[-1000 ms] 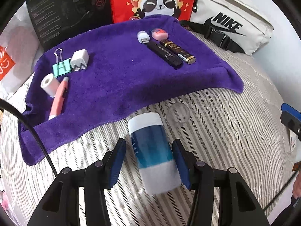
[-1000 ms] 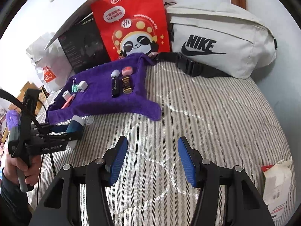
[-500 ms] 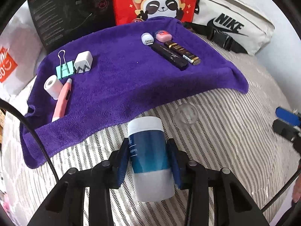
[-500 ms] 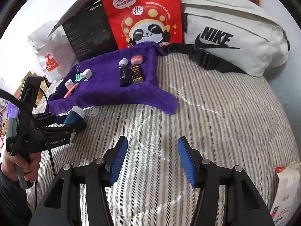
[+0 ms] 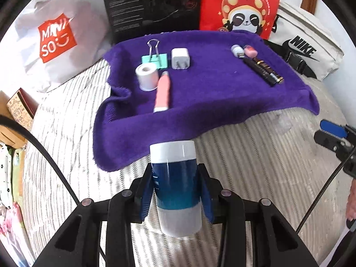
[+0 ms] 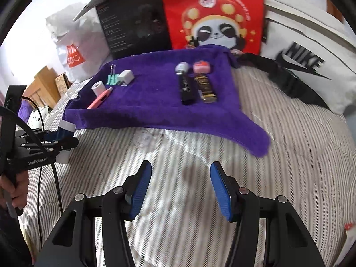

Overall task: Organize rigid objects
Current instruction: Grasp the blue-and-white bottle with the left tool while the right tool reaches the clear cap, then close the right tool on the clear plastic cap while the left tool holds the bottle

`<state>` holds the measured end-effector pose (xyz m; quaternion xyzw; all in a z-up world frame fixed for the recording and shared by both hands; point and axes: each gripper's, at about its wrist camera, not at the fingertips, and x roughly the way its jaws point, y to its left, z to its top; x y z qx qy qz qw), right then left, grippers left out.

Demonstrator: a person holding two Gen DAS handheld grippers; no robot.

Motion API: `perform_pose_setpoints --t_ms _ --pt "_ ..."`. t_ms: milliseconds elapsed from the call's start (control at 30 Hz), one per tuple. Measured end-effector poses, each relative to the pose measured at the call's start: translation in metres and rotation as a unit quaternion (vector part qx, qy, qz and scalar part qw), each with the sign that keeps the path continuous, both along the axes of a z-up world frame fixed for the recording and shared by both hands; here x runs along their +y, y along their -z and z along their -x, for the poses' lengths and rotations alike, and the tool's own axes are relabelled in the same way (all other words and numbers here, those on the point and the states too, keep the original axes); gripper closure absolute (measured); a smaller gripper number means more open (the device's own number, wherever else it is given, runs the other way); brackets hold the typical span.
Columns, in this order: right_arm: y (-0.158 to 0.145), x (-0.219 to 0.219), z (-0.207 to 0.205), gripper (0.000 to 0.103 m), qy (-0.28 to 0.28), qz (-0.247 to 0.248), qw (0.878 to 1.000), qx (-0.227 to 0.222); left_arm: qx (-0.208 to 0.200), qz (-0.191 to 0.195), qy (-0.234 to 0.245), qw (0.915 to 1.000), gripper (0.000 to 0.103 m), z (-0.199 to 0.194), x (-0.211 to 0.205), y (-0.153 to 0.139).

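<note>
Above striped bedding (image 5: 255, 166), just short of purple towel (image 5: 200, 102) edge, your left gripper (image 5: 175, 191) is pinching blue-and-white bottle (image 5: 175, 187) between both pads, bottle lying along fingers, white end pointing toward towel. Your right gripper (image 6: 181, 191) is hovering over bedding, jaws spread, gripping nothing. Sitting on towel ahead: paper roll (image 5: 146, 76), pink pen (image 5: 162, 92), binder clip (image 5: 154, 57), charger plug (image 5: 180, 59), two dark tubes (image 5: 263, 71). Clear cap (image 6: 144, 140) is lying on bedding near towel's front edge.
</note>
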<state>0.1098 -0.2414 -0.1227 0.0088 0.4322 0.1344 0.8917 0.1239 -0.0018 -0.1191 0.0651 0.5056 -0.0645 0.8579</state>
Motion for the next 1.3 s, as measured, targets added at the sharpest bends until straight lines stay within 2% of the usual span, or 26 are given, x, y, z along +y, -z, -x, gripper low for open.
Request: perform_pose_setpoints --t_ms 133,367,567,700,767,800,833,1000,1100,1300 --pt "0.005 0.017 -0.007 0.048 -0.012 0.007 1.0 -0.003 -0.009 -0.01 -0.001 0.9999 0.068 0.001 -0.001 0.01" --pt "0.015 0.04 -0.018 0.048 -0.032 0.028 0.999 -0.015 -0.02 0.018 -0.001 0.9996 0.067 0.004 0.007 0.011" --pt "0.024 0.054 -0.026 0.048 -0.046 0.047 0.998 -0.018 -0.02 0.02 0.002 0.9996 0.067 0.002 0.007 0.011" --pt "0.028 0.062 -0.032 0.051 -0.047 0.071 0.996 -0.021 -0.021 0.024 0.001 0.9995 0.068 0.003 0.009 0.011" --pt "0.028 0.066 -0.033 0.056 -0.049 0.08 0.995 -0.027 -0.021 0.024 0.001 0.9995 0.068 0.004 0.009 0.011" --pt "0.028 0.068 -0.034 0.07 -0.053 0.079 0.995 -0.029 -0.022 0.026 0.001 0.9994 0.068 0.003 0.009 0.011" --pt "0.027 0.069 -0.035 0.077 -0.059 0.074 0.995 -0.027 -0.022 0.026 0.002 0.9994 0.068 0.003 0.01 0.011" --pt "0.022 0.071 -0.026 0.076 -0.057 0.103 0.993 -0.031 -0.024 0.027 0.003 0.9993 0.068 0.004 0.009 0.011" --pt "0.025 0.067 -0.024 0.077 -0.05 0.097 0.994 -0.021 -0.029 0.027 0.0 0.9992 0.068 0.006 0.008 0.012" --pt "0.028 0.063 -0.022 0.076 -0.036 0.075 0.996 -0.032 -0.035 0.03 -0.004 0.9989 0.068 0.007 0.008 0.011"
